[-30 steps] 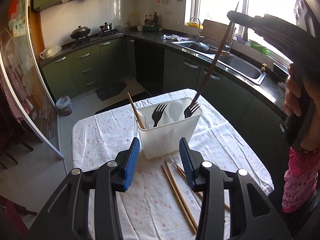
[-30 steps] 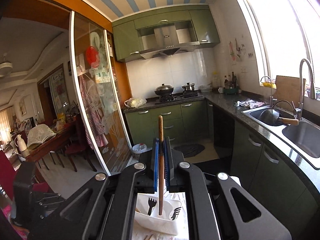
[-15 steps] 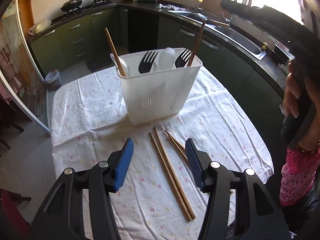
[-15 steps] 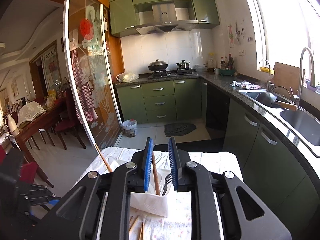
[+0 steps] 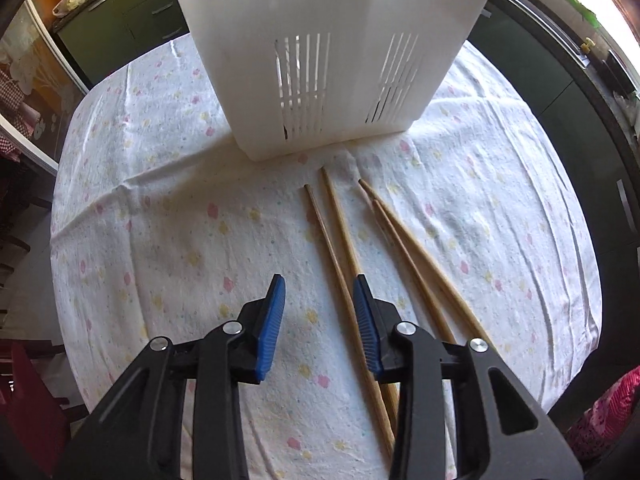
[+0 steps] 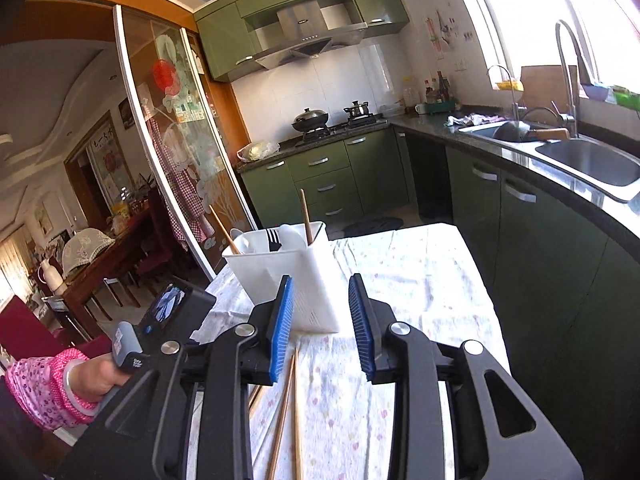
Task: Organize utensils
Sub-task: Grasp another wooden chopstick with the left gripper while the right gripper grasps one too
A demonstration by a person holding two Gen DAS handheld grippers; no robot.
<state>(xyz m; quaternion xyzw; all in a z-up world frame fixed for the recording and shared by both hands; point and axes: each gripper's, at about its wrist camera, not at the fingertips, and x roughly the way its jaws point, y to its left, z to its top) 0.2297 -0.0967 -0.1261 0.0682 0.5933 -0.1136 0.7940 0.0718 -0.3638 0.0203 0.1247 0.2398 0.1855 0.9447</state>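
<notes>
Between the blue pads of the left gripper (image 5: pixel 319 304), held apart and gripping nothing, lies flowered cloth (image 5: pixel 168 224); four chopsticks (image 5: pixel 362 248) rest on it, the leftmost running under the right fingertip, the others fanning out beyond that finger. Just ahead of the fingertips stands the white caddy (image 5: pixel 332 52), its slotted wall facing the pads, the chopstick tips stopping just short of its base. Ahead of the right gripper (image 6: pixel 321 312), whose fingers are likewise spread and empty, the caddy (image 6: pixel 316 280) holds a black fork (image 6: pixel 273 239), something white beside it, and two upright chopsticks (image 6: pixel 306 218). Below its left finger, loose chopsticks (image 6: pixel 285 408) lie on the cloth. A hand (image 6: pixel 100 376) in a pink sleeve grips the other tool at the left.
</notes>
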